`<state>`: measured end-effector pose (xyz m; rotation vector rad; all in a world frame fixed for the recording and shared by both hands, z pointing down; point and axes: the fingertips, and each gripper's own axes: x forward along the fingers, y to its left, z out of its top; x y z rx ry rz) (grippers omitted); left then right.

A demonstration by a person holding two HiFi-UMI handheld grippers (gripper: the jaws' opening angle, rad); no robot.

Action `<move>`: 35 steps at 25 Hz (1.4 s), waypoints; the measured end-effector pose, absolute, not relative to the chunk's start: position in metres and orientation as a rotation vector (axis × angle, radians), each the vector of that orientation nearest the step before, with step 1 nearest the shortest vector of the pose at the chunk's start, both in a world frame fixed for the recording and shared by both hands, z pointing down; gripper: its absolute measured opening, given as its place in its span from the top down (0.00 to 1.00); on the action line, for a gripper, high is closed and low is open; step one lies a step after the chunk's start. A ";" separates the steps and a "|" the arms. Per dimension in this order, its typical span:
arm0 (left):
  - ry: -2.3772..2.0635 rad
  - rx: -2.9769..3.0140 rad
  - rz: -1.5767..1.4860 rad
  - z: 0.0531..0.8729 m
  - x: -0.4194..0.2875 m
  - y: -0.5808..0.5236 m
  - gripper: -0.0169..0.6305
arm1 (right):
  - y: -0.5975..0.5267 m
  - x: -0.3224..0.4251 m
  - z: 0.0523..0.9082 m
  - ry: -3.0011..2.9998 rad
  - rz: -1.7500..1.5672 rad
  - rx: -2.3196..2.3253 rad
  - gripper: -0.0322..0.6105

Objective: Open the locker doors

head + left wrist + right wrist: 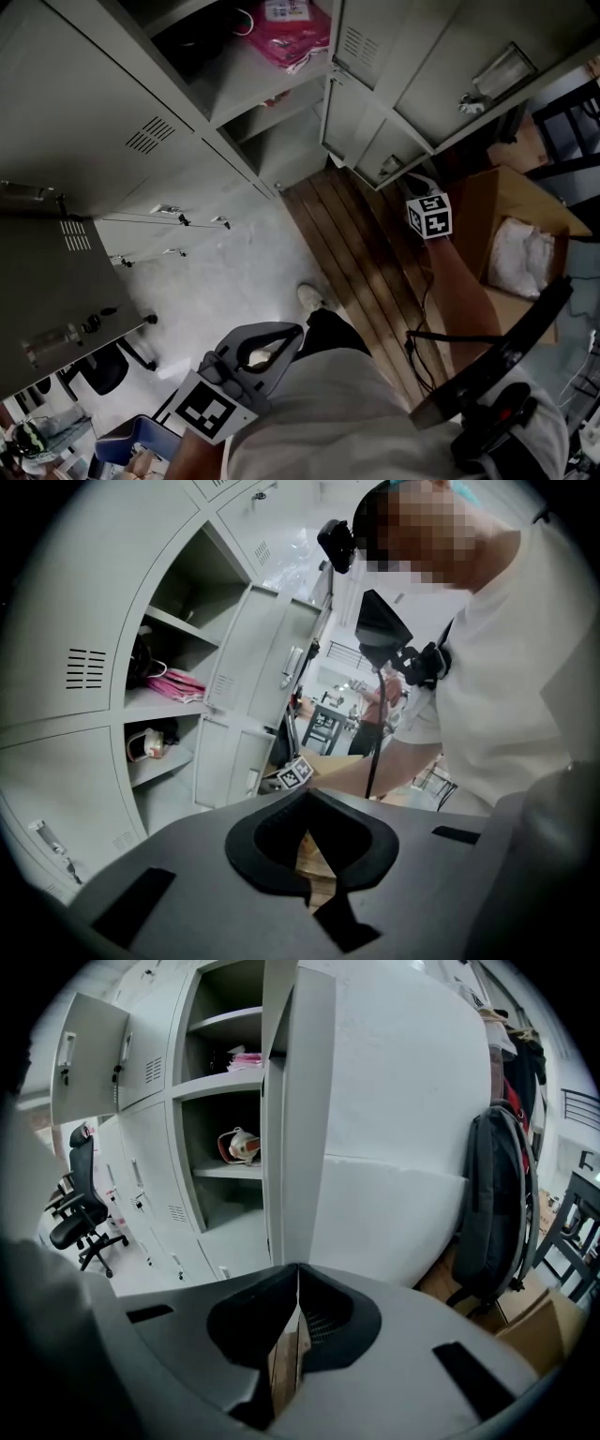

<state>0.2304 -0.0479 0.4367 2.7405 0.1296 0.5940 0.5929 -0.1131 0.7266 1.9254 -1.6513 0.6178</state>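
The grey locker bank (234, 103) has open compartments, and two of its doors (450, 56) (361, 122) are swung out to the right. My right gripper (412, 183) reaches to the lower swung-out door, its marker cube toward me. In the right gripper view the jaws (298, 1271) are shut, with no thing visible between them; the door's edge (298, 1101) rises straight beyond the tips. My left gripper (295, 330) hangs low by my body, away from the lockers. Its jaws (307, 794) are shut and empty.
A pink bag (291, 33) lies on an upper shelf. An open door (56, 300) juts out at the left. A cardboard box (520, 225) stands right of the wooden floor strip (356, 253). A backpack (497, 1213) leans by the white wall, and an office chair (80, 1213) stands left.
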 end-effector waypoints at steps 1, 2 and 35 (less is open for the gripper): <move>0.125 2.740 0.593 0.437 0.230 -0.048 0.96 | -0.113 0.593 0.726 -1.650 0.615 1.924 0.92; 0.120 2.739 0.591 0.436 0.230 -0.048 0.96 | -0.113 0.593 0.726 -1.648 0.614 1.924 0.92; -0.039 2.896 0.334 0.358 0.028 0.015 0.96 | -0.047 0.271 0.542 -1.999 0.495 1.819 0.92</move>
